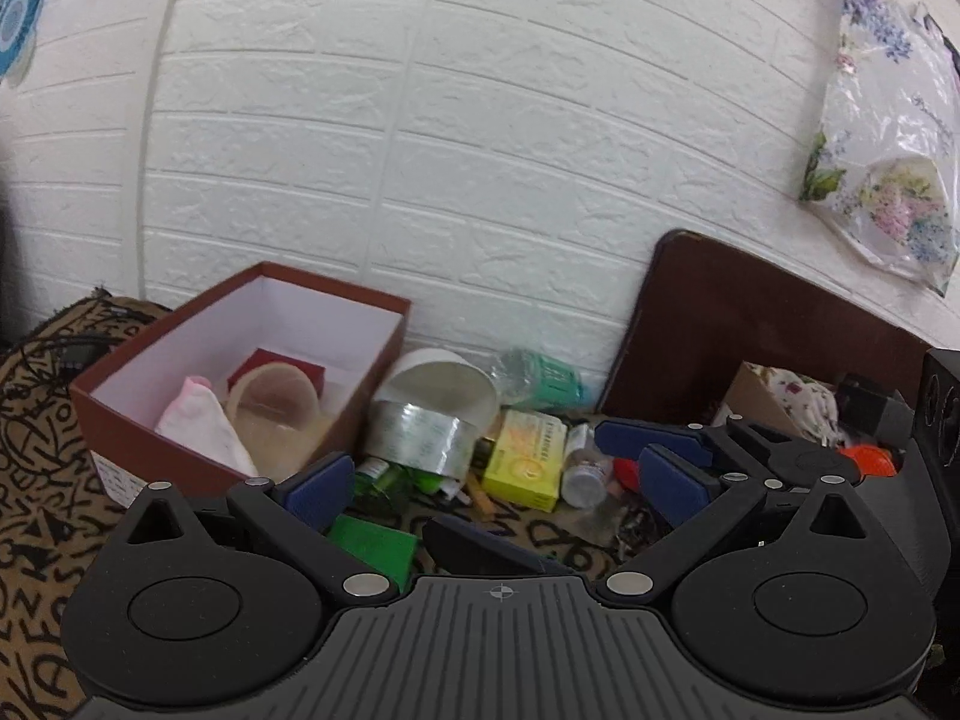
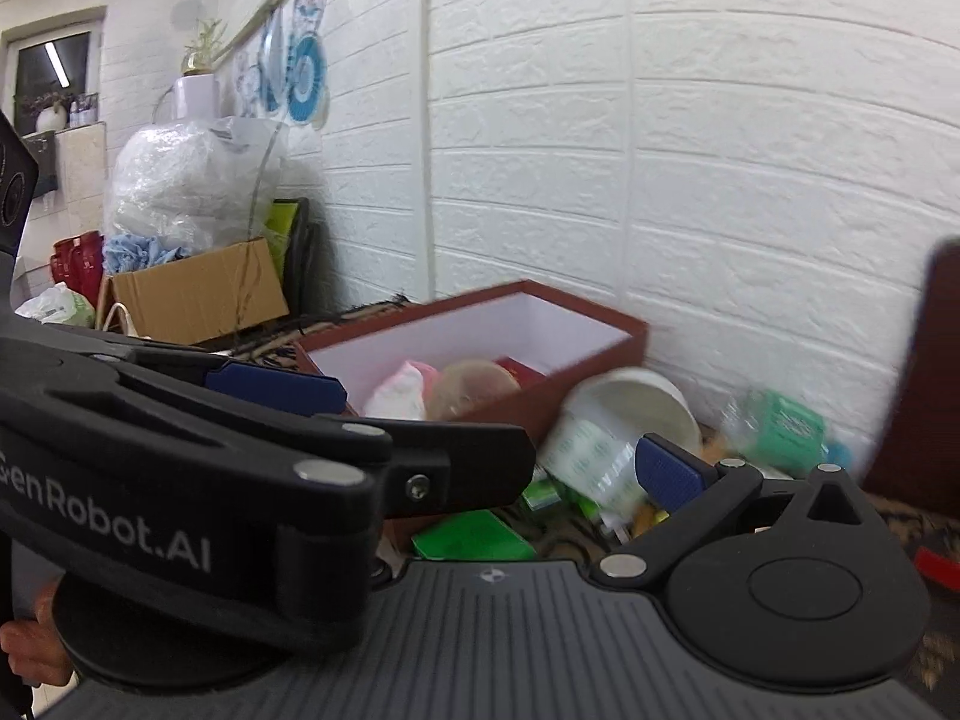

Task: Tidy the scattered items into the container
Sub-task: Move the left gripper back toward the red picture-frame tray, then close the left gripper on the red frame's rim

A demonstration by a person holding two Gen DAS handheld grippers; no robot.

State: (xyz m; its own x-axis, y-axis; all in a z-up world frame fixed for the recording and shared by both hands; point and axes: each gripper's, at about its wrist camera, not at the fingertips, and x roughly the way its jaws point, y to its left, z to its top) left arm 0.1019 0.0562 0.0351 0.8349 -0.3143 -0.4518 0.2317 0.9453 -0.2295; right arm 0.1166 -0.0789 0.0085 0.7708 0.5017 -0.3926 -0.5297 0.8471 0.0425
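Note:
A brown box with a white inside (image 1: 180, 354) stands by the wall and holds a pink cloth (image 1: 204, 420), a clear tape roll (image 1: 276, 402) and a red box (image 1: 282, 363). It also shows in the right wrist view (image 2: 480, 324). To its right lie a white tub wrapped in silver tape (image 1: 432, 414), a yellow carton (image 1: 528, 459), a small bottle (image 1: 585, 471) and a green box (image 1: 372, 546). My left gripper (image 1: 492, 480) is open and empty above these items. My right gripper (image 2: 600, 468) looks open; the left gripper's body hides its left finger.
A patterned brown mat (image 1: 36, 480) covers the surface. A dark brown board (image 1: 750, 330) leans on the white brick wall. A floral bag (image 1: 888, 138) hangs on the wall. A cardboard box (image 2: 198, 288) and plastic bags (image 2: 186, 180) stand at the far left.

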